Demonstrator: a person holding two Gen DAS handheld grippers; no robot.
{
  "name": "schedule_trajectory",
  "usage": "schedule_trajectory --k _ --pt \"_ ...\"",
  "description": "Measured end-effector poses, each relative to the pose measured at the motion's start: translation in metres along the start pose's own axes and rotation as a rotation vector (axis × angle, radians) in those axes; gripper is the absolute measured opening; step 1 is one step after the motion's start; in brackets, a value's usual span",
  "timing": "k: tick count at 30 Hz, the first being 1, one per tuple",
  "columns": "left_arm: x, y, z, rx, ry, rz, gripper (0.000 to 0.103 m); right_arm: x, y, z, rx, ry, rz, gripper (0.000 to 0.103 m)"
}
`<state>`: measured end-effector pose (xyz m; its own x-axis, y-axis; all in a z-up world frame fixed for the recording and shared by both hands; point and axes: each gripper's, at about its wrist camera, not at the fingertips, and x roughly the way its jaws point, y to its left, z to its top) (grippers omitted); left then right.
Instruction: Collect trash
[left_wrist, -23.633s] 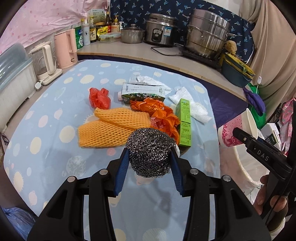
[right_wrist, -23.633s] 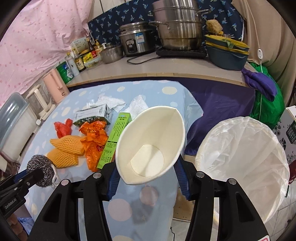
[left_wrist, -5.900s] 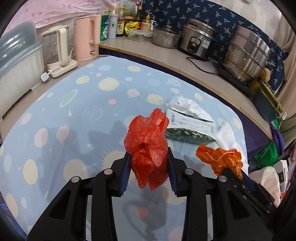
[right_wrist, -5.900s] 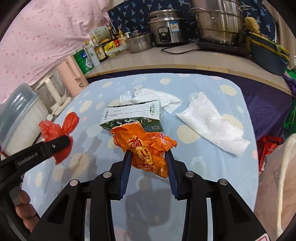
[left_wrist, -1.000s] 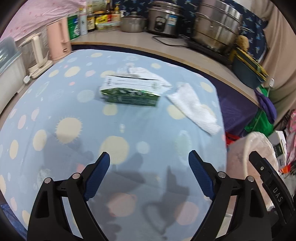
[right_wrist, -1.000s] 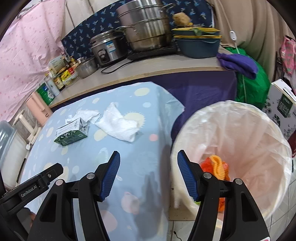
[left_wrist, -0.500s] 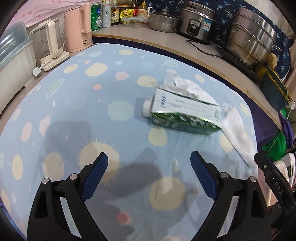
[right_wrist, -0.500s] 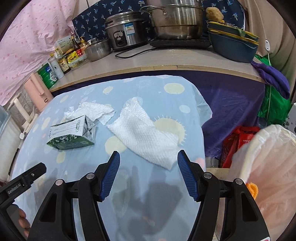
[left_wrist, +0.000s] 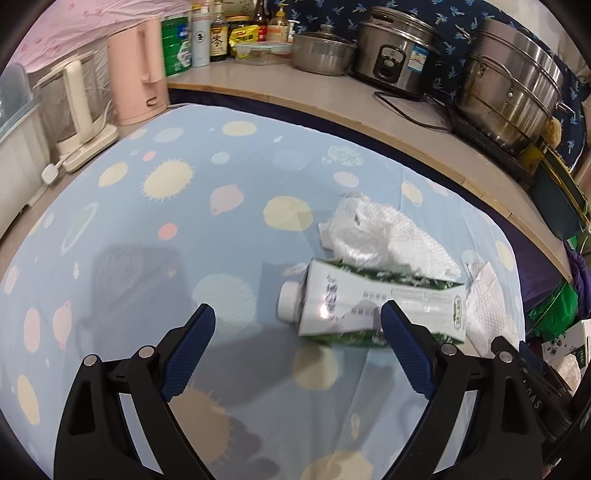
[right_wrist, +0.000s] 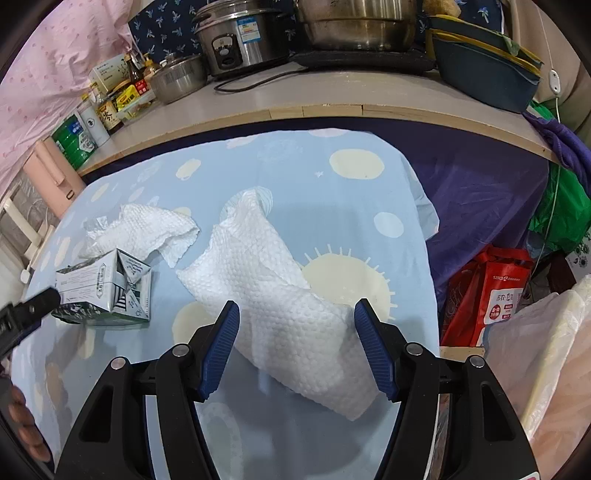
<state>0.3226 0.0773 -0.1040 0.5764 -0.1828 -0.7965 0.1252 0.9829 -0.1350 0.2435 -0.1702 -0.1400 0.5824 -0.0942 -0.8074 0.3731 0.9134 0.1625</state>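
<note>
A green and white milk carton (left_wrist: 369, 310) lies on its side on the blue spotted tablecloth (left_wrist: 147, 221). My left gripper (left_wrist: 297, 314) hangs open just above it, the carton's capped end between the wide fingers. Behind the carton sits a crumpled white paper towel (left_wrist: 373, 236). A second, flatter paper towel (right_wrist: 273, 280) lies near the table's right edge. My right gripper (right_wrist: 295, 306) is over it, jaws closing with the towel between them, pads not pressing on it. The carton (right_wrist: 107, 291) shows at the left of the right wrist view, with the left gripper's tip beside it.
A bin with a clear liner (right_wrist: 546, 350) stands off the table's right edge, a red bag (right_wrist: 487, 295) on the floor behind it. The counter (left_wrist: 332, 92) behind holds pots, a rice cooker (left_wrist: 395, 62), bottles and a pink kettle (left_wrist: 140, 70).
Both grippers have swung from the bin side toward the table's trash and come lower. The carton now lies between the left fingers, the flat towel between the right ones.
</note>
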Motion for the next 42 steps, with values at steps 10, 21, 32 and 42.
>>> schedule_trajectory --k 10,21,32,42 --pt "0.008 -0.017 0.004 0.039 0.0 -0.09 0.07 -0.006 0.001 -0.007 -0.007 -0.004 0.022 0.018" --pt "-0.011 -0.042 -0.022 0.095 0.064 -0.19 0.046 -0.02 0.033 -0.003 -0.053 -0.027 0.118 0.013" --pt "-0.032 -0.063 -0.073 0.19 0.15 -0.27 0.047 -0.029 0.017 -0.018 0.001 -0.012 0.13 0.012" --pt "-0.055 -0.037 -0.063 0.156 0.075 -0.233 0.07 -0.04 0.012 -0.02 0.003 -0.031 0.138 0.012"
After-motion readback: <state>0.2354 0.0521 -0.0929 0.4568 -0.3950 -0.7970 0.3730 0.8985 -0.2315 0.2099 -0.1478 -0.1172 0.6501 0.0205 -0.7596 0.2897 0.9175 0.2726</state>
